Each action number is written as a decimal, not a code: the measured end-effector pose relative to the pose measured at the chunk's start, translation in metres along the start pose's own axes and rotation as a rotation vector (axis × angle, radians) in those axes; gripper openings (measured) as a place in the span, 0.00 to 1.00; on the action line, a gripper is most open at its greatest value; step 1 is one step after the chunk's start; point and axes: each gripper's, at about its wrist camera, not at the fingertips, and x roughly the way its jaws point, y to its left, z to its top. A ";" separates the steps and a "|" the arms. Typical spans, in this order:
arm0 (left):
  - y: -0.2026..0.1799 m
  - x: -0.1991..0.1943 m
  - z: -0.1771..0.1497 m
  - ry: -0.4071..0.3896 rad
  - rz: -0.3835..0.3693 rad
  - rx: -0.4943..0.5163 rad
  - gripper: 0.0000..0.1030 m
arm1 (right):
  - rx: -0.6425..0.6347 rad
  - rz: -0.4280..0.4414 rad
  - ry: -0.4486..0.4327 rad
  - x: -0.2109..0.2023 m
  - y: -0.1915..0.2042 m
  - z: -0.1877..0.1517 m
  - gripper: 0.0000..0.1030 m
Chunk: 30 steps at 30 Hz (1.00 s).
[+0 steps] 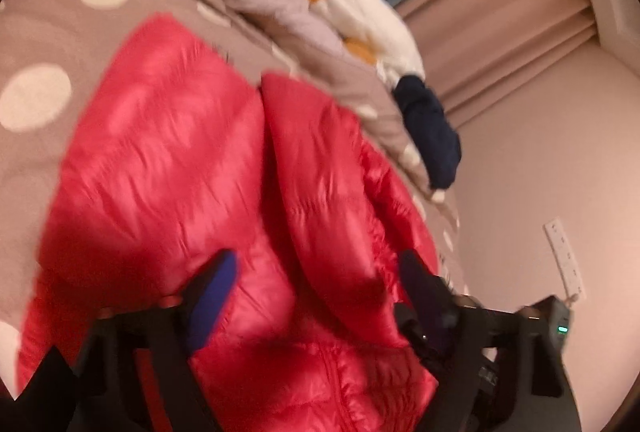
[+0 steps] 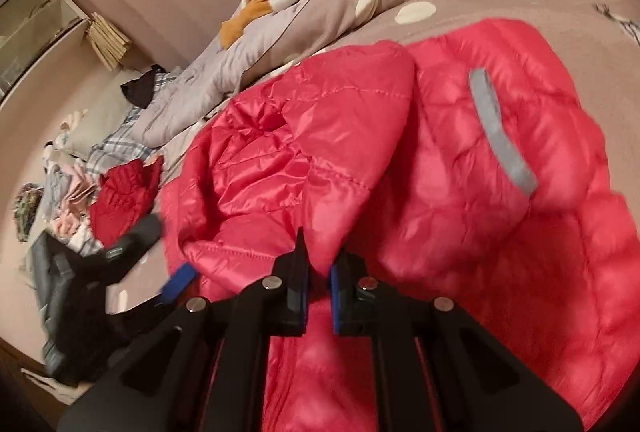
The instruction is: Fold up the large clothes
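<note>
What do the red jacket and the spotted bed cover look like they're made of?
The red jacket looks like thin, glossy synthetic shell over puffy filling: it shines, crinkles, and has stitched quilt lines; probably nylon or polyester, though the fill can't be told. The spotted bed cover looks like matte woven cotton-type fabric: no sheen, soft folds, printed cream dots on taupe.

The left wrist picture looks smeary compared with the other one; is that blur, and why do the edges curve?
Left wrist view: motion blur smears the red puffer jacket and polka-dot bedcover. Right wrist view: sharper, the jacket's stitching and grey strip readable, glare on the shiny fabric. Both: fisheye bending and dark corners, warm pinkish light.
</note>
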 end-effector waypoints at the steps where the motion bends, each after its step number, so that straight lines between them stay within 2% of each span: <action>1: -0.001 0.006 -0.004 0.022 0.006 0.005 0.55 | -0.022 -0.003 -0.003 -0.001 0.002 -0.002 0.08; 2: -0.002 0.013 -0.008 0.036 0.040 0.013 0.41 | -0.046 -0.022 -0.005 0.002 0.002 -0.004 0.08; 3: 0.000 0.014 -0.012 0.040 0.066 0.018 0.32 | -0.071 -0.052 -0.011 0.001 0.003 -0.009 0.08; 5: 0.002 0.014 -0.020 0.036 0.103 0.018 0.26 | -0.080 -0.069 -0.013 0.001 -0.003 -0.015 0.08; 9: -0.008 0.006 -0.037 0.007 0.175 0.114 0.23 | -0.069 -0.074 -0.009 -0.002 -0.012 -0.023 0.08; 11: -0.013 0.006 -0.048 0.006 0.228 0.170 0.23 | -0.139 -0.132 -0.016 -0.006 -0.006 -0.031 0.10; 14: -0.012 0.007 -0.057 -0.012 0.247 0.176 0.23 | -0.236 -0.216 -0.051 -0.010 0.002 -0.040 0.15; 17: -0.011 0.011 -0.058 -0.038 0.252 0.181 0.23 | -0.287 -0.283 -0.102 -0.011 0.006 -0.041 0.24; 18: -0.009 0.009 -0.059 -0.041 0.250 0.181 0.23 | -0.297 -0.318 -0.127 -0.011 0.005 -0.041 0.34; 19: -0.008 0.008 -0.060 -0.046 0.249 0.182 0.23 | -0.298 -0.349 -0.138 -0.010 0.004 -0.041 0.45; 21: -0.006 0.007 -0.064 -0.054 0.234 0.181 0.25 | -0.287 -0.403 -0.143 -0.005 -0.003 -0.039 0.52; 25: -0.005 0.005 -0.067 -0.059 0.245 0.203 0.28 | -0.218 -0.410 -0.130 0.003 -0.023 -0.034 0.64; 28: -0.012 0.000 -0.075 -0.083 0.310 0.248 0.43 | -0.171 -0.400 -0.128 0.009 -0.036 -0.033 0.67; 30: -0.016 -0.002 -0.076 -0.104 0.368 0.260 0.64 | -0.170 -0.407 -0.137 0.012 -0.040 -0.034 0.68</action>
